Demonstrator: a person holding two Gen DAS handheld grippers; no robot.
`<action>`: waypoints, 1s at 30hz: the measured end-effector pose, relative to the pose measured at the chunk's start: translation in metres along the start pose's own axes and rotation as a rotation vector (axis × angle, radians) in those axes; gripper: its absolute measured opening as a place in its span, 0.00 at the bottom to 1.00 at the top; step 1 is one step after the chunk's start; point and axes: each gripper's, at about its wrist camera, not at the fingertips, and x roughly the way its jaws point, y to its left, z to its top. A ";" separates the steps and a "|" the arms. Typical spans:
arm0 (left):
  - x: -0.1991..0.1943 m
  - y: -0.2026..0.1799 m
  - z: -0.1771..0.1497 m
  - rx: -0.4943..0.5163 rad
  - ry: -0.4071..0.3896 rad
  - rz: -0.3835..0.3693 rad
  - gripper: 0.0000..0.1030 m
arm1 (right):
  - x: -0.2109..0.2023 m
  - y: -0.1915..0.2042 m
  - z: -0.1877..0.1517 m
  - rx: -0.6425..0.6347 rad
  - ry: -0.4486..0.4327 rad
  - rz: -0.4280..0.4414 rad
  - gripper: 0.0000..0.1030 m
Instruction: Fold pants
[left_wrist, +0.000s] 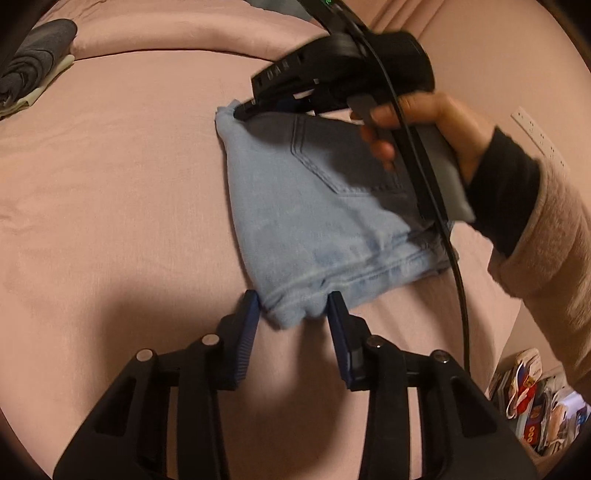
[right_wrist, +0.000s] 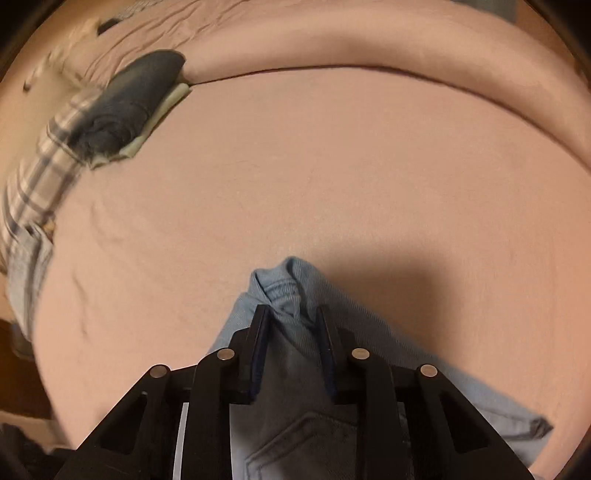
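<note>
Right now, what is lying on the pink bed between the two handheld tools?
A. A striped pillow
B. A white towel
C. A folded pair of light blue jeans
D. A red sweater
C: the folded light blue jeans, back pocket showing, lie on the pink bed, with the left gripper at their near corner and the right gripper at the far one.

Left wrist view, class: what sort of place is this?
Probably a bedroom. The folded jeans lie on a wide pink bedsheet, a long pink pillow or bolster runs along its far edge, and other folded clothes are stacked nearby.
</note>
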 end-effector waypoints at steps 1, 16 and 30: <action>0.000 -0.002 -0.002 0.006 0.008 0.002 0.34 | -0.002 0.000 0.000 0.020 -0.006 -0.004 0.23; -0.035 -0.023 0.008 -0.007 -0.101 0.067 0.69 | -0.172 -0.091 -0.155 0.375 -0.364 0.109 0.68; -0.023 -0.003 0.047 -0.101 -0.064 0.043 0.71 | -0.130 -0.134 -0.232 0.677 -0.263 0.355 0.70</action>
